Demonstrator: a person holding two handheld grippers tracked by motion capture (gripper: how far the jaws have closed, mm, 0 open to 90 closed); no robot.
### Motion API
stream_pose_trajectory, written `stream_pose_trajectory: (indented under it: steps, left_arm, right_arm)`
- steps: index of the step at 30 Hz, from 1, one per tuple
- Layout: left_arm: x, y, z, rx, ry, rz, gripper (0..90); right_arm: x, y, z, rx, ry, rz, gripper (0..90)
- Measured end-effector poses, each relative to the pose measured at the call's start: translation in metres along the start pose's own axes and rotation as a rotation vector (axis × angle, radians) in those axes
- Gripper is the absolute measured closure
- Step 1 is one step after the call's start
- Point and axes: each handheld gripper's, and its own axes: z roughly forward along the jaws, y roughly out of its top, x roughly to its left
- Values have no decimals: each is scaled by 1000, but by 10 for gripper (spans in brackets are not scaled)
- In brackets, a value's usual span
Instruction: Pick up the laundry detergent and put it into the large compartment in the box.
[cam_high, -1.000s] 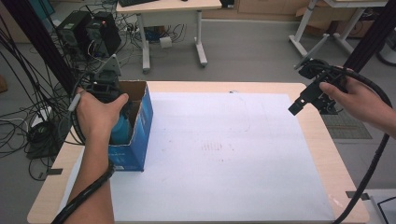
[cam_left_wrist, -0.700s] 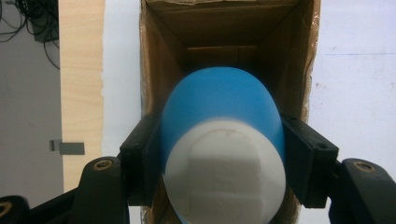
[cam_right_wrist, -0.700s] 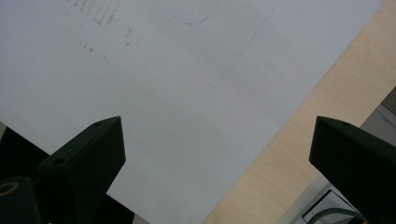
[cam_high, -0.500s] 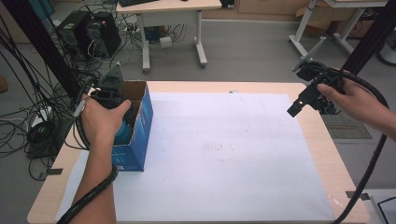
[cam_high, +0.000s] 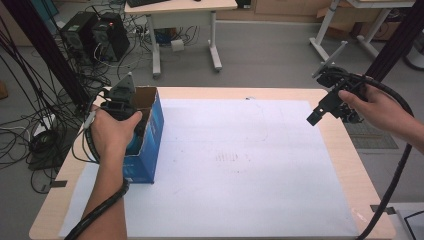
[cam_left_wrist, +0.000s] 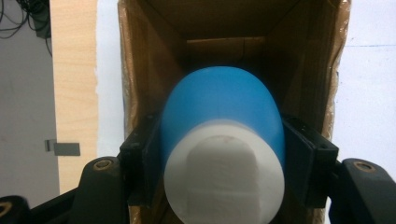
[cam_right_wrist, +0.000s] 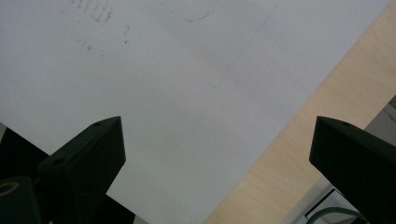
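Currently: left claw (cam_left_wrist: 224, 158) pinching blue bottle (cam_left_wrist: 223, 112) inside open box (cam_high: 150, 135) at bench's left edge; right claw (cam_right_wrist: 217, 154) spread, idle. Risk: bottle snagging box wall, tipping it.

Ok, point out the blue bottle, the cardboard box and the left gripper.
blue bottle (cam_left_wrist: 219, 100): left gripper view, on its blue body above the white cap.
cardboard box (cam_high: 156, 120): high view, on its blue outer side wall.
left gripper (cam_left_wrist: 223, 158): left gripper view, midway between its jaws, clamped on the bottle.

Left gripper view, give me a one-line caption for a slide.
Left gripper fingers clamp a blue bottle with a white cap inside an open cardboard box.
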Motion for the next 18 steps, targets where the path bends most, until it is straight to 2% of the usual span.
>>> stream_pose_trajectory:
  steps: [7, 18]
  left_arm:
    - [-2, 3, 7, 16, 2, 18, 377]
    - [-1, 5, 12, 19, 5, 14, 377]
  right_arm:
    - [-2, 1, 3, 1, -2, 3, 34]
    - [-3, 2, 5, -2, 1, 6, 35]
